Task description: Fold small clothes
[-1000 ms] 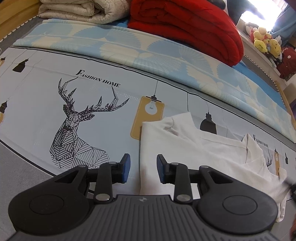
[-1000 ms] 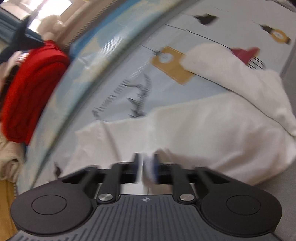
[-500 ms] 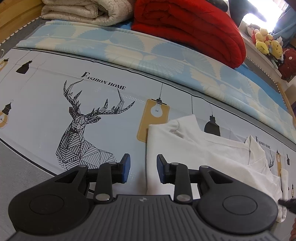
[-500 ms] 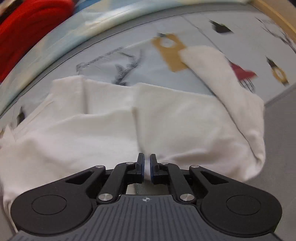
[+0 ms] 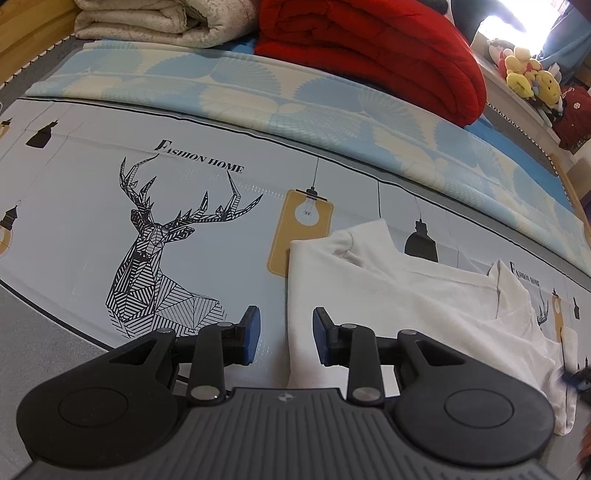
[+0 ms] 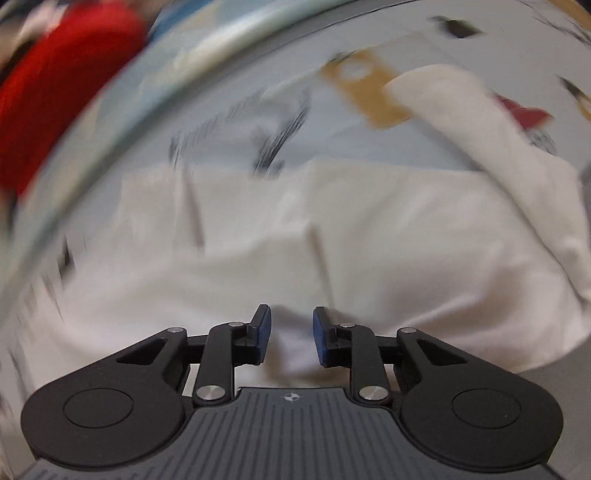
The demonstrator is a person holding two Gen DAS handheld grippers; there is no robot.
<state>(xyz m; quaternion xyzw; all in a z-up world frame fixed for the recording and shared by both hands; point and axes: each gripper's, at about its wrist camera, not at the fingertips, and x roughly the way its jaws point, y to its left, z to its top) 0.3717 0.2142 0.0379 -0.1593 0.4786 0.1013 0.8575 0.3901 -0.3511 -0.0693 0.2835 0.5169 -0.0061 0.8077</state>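
Observation:
A small white garment lies flat on the printed bed sheet, partly folded, with a sleeve doubled over at its top left. My left gripper is open and empty, low over the garment's left edge. In the blurred right wrist view the same white garment fills the middle, with a loose sleeve running to the upper right. My right gripper is open just above the cloth and holds nothing.
A folded red quilt and a beige blanket lie at the back of the bed on a blue leaf-patterned cover. Plush toys sit at the far right. The sheet's grey border runs along the near left.
My right gripper has opened from shut and let go of the white garment, and that view is swinging. My left gripper stayed open and shifted slightly left along the garment's edge.

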